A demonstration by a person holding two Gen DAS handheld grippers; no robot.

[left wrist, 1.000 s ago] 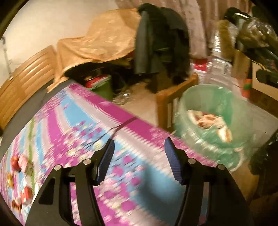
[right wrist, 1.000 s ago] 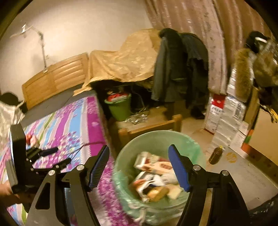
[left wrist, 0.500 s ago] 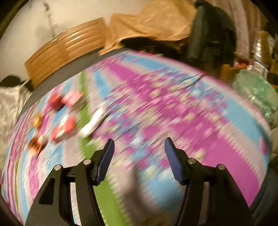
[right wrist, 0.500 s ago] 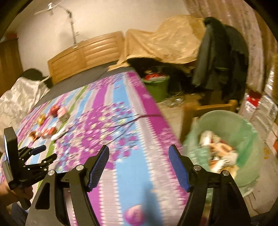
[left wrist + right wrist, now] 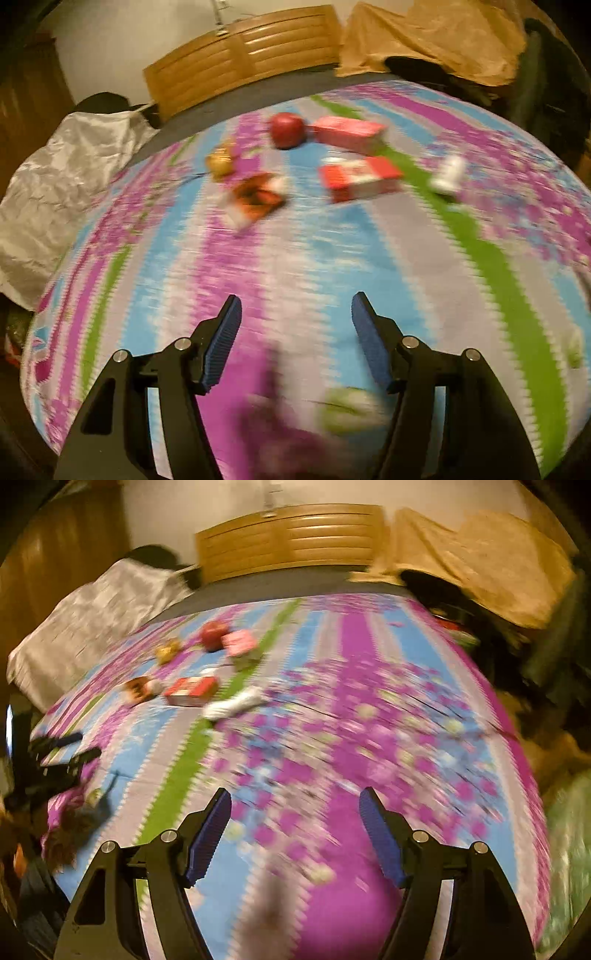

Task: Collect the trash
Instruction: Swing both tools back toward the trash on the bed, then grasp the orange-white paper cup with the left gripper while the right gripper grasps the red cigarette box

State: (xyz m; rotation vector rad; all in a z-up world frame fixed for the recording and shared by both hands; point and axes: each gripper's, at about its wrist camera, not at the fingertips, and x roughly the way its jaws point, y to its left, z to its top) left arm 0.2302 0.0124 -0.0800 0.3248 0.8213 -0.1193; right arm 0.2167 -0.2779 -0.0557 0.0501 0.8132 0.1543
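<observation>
The trash — a red-and-white carton (image 5: 360,177), a pink box (image 5: 349,133), a dark crumpled wrapper (image 5: 258,195) — lies blurred on the striped bed (image 5: 295,266). The left claw (image 5: 295,328) is opening with nothing between its jaws; the right claw (image 5: 295,821) stands apart, empty.

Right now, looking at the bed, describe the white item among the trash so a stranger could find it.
On the striped bedspread, find the litter cluster toward the wooden headboard. The white bottle-like item lies at its right end, beside the green stripe, the only all-white piece; its neighbours are red cartons.
</observation>
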